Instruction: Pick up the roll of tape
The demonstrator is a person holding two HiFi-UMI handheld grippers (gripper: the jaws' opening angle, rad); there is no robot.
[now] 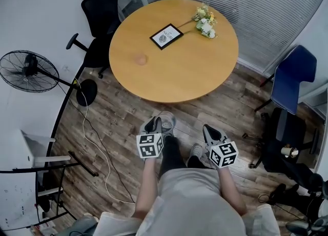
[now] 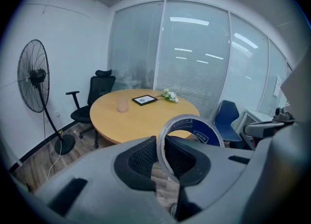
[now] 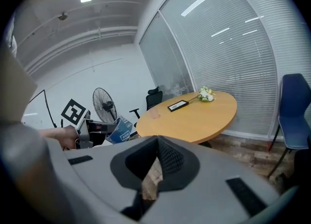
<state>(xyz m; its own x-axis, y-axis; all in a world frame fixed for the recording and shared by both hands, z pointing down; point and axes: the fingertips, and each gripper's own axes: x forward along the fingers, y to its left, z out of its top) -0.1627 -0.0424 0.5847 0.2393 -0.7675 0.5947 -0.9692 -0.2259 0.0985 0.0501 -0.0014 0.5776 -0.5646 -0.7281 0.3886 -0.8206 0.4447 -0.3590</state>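
The roll of tape (image 2: 203, 131), a clear ring with a blue printed core, stands upright between the jaws of my left gripper (image 2: 163, 144), which is shut on its rim. In the head view the roll of tape (image 1: 168, 119) and the left gripper (image 1: 154, 125) hang above the wood floor, in front of the person's legs. My right gripper (image 1: 209, 132) is held beside it, a little apart. Its jaws are shut with nothing between them (image 3: 156, 144). In the right gripper view the roll of tape (image 3: 120, 129) shows at the left.
Ahead stands a round wooden table (image 1: 179, 73) with a framed picture (image 1: 166, 36), a bunch of flowers (image 1: 205, 21) and a small cup (image 1: 140, 59). A standing fan (image 1: 28, 71) and black chair (image 1: 101, 9) are at the left, a blue chair (image 1: 293, 79) at the right.
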